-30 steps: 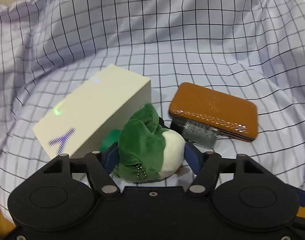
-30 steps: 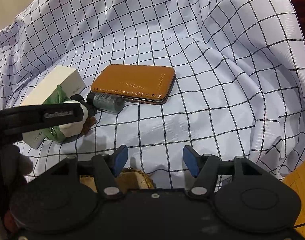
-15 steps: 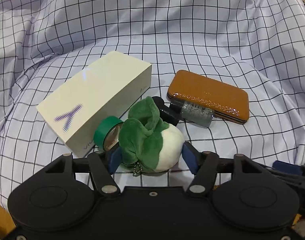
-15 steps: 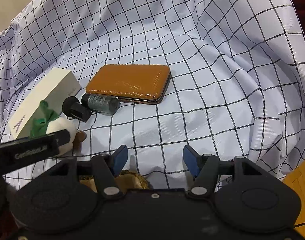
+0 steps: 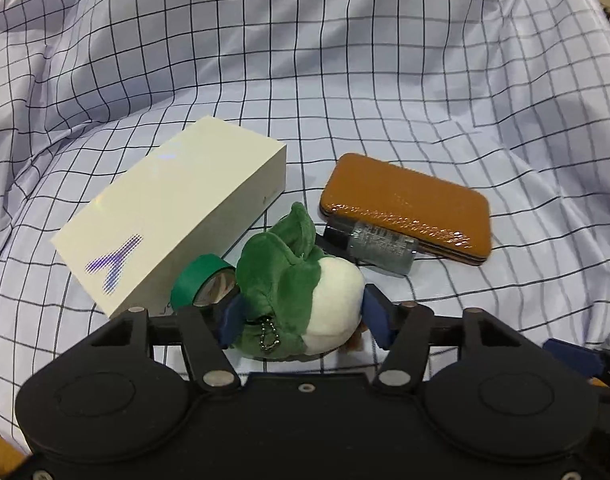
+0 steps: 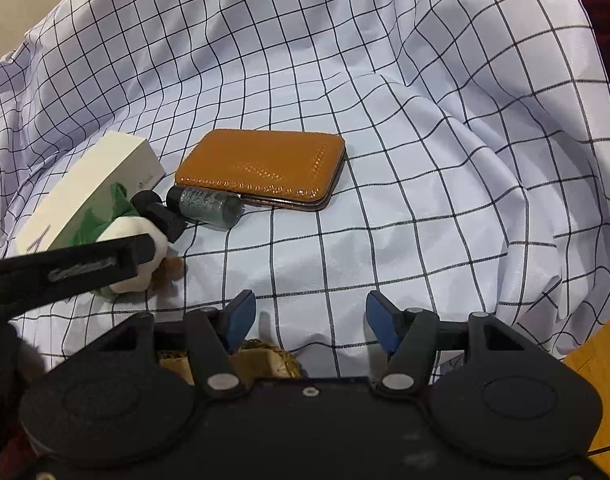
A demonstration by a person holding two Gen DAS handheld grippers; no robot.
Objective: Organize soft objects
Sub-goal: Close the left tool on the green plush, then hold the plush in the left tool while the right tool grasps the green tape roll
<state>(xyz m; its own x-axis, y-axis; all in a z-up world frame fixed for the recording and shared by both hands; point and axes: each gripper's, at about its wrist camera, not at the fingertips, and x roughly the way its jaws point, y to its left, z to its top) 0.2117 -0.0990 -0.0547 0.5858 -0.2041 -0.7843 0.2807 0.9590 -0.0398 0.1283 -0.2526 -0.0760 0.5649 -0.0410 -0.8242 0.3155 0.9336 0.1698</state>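
**Left claw grips the plush radish; right claw hangs empty**

Low in the middle of the left wrist view, the left claw (image 5: 303,316) is clenched on a green-and-white plush radish (image 5: 301,292), its blue pads pressing either side of the toy. A small ball chain dangles from the green leaves. The toy sits just in front of a cream box (image 5: 173,216) at left of centre, with a roll of green tape (image 5: 193,284) wedged beside it, touching the box. To the right lies a tan leather wallet (image 5: 405,208), and a small glittery bottle (image 5: 379,246) with a black cap rests against its near edge.

In the right wrist view, the right claw (image 6: 309,322) is spread apart with nothing between its fingers, hovering over the checked cloth (image 6: 425,184) that covers everything.
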